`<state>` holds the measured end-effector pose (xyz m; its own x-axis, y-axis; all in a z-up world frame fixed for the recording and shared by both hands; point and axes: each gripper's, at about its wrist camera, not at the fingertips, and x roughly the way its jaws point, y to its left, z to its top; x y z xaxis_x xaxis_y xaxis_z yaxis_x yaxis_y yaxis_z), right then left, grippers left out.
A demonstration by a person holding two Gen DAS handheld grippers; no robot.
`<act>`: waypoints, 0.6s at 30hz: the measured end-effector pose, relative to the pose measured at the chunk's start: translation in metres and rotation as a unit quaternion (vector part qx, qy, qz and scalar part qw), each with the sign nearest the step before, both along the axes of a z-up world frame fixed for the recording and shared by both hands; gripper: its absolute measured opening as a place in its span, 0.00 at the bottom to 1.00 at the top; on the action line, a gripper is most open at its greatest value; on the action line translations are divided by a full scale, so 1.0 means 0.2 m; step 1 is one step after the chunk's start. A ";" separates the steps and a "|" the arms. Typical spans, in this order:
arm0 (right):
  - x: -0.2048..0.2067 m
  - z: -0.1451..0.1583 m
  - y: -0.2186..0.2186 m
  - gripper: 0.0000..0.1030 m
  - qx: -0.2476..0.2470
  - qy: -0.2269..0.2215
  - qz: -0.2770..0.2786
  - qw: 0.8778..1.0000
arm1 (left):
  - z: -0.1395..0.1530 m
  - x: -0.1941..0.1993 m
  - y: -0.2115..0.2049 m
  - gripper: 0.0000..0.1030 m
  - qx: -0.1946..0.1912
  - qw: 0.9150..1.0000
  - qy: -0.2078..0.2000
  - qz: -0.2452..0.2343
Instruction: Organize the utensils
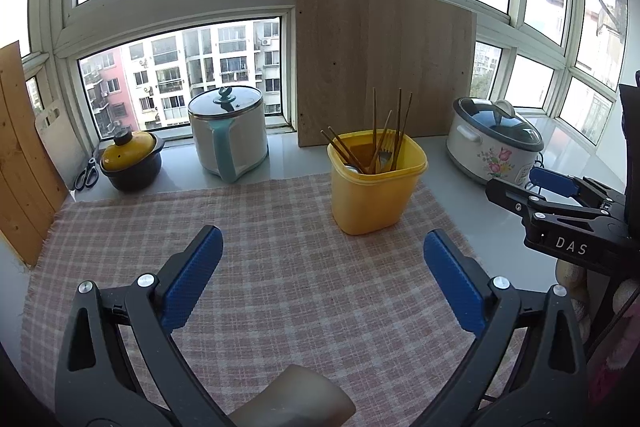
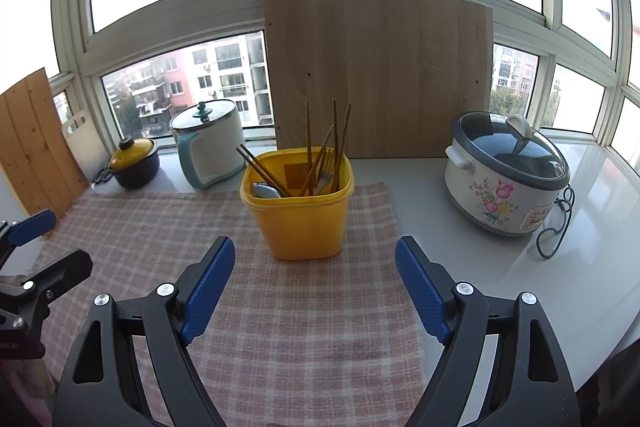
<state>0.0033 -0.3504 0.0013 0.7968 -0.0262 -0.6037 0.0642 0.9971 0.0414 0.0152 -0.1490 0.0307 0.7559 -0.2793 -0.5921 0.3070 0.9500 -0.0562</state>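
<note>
Utensils – wooden chopsticks point(image 2: 308, 143), a fork point(image 2: 326, 167) and a spoon point(image 2: 266, 190) – stand in a yellow plastic container point(image 2: 298, 215), leaning at diff angles, handles up. Landmark = that container.

Biggest first: wooden board point(image 2: 380, 67) leans upright vs the window right behind the container. Checked pink cloth point(image 2: 304, 331) lies under the container & spreads toward the cameras and to its left; container sits near the cloth's far right corner. White countertop point(image 2: 480, 267) shows to the right of it.

Floral slow cooker point(image 2: 502, 183) w/ glass lid sits right of the container, on bare counter, apart from it. White-and-teal pot point(image 2: 208, 147) w/ lid stands behind-left of the container; small yellow-lidded dark pot point(image 2: 134, 161) farther left again. Scissors point(image 1: 87, 174) lie beyond that, by the far-left boards.

Left gripper point(image 1: 322, 247) hovers over the cloth, in front-left of the container – jaws spread wide, nothing between the pads. Right gripper point(image 2: 314, 255) hovers directly in front of the container, jaws also wide, holding nothing.
</note>
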 end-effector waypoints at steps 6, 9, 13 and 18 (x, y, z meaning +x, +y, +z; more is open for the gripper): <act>0.01 -0.01 0.00 0.80 0.004 0.003 -0.001 1.000 | 0.01 0.00 0.01 0.99 -0.001 1.000 -0.002 0.003; 0.01 -0.01 0.01 0.80 0.005 0.004 -0.003 1.000 | 0.00 0.00 0.01 0.99 -0.001 1.000 -0.001 0.002; 0.01 -0.02 0.00 0.80 0.009 0.006 -0.006 1.000 | 0.01 0.01 0.02 0.99 -0.001 1.000 -0.003 0.003; 0.01 -0.02 -0.01 0.80 0.010 0.008 -0.009 1.000 | 0.01 0.01 0.02 0.99 0.000 1.000 -0.002 0.002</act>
<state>0.0062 -0.3527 -0.0026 0.7871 -0.0273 -0.6163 0.0822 0.9947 0.0610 0.0171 -0.1459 0.0328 0.7597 -0.2764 -0.5887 0.3031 0.9513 -0.0555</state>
